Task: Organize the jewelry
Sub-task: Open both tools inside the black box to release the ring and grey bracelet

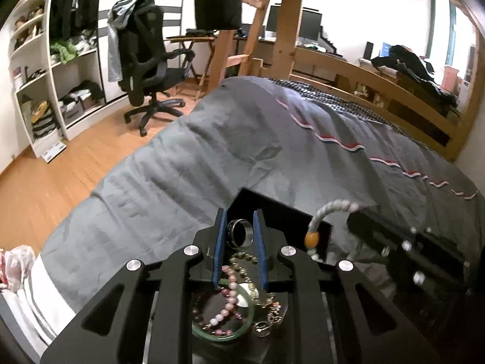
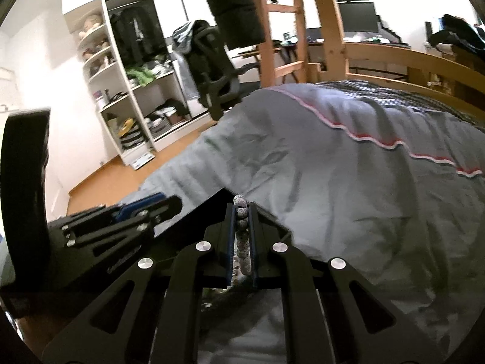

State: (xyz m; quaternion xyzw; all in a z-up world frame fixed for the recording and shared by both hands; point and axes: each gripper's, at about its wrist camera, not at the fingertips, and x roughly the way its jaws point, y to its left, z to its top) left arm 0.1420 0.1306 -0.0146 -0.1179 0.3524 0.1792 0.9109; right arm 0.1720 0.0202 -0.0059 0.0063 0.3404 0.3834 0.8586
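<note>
In the left wrist view my left gripper [image 1: 239, 230] is shut on a steel ring [image 1: 240, 233] held between its blue pads, above a black jewelry box [image 1: 272, 209] on the bed. Below it lies a heap with a pink bead bracelet [image 1: 225, 303], a green bangle [image 1: 222, 332] and gold chains [image 1: 242, 257]. A grey speckled bead bracelet [image 1: 329, 209] with an orange bead [image 1: 312, 239] hangs at the right, held by my right gripper [image 1: 424, 261], which is blurred there. In the right wrist view my right gripper [image 2: 241, 212] is shut on that grey bead bracelet [image 2: 243, 236]; the left gripper [image 2: 133, 215] shows at the left.
A grey duvet [image 1: 242, 139] with a red and white stripe covers the bed. A wooden bed frame [image 1: 379, 85] and ladder stand behind. A black office chair [image 1: 148, 69] and white shelves [image 1: 45, 69] stand on the wood floor at the left.
</note>
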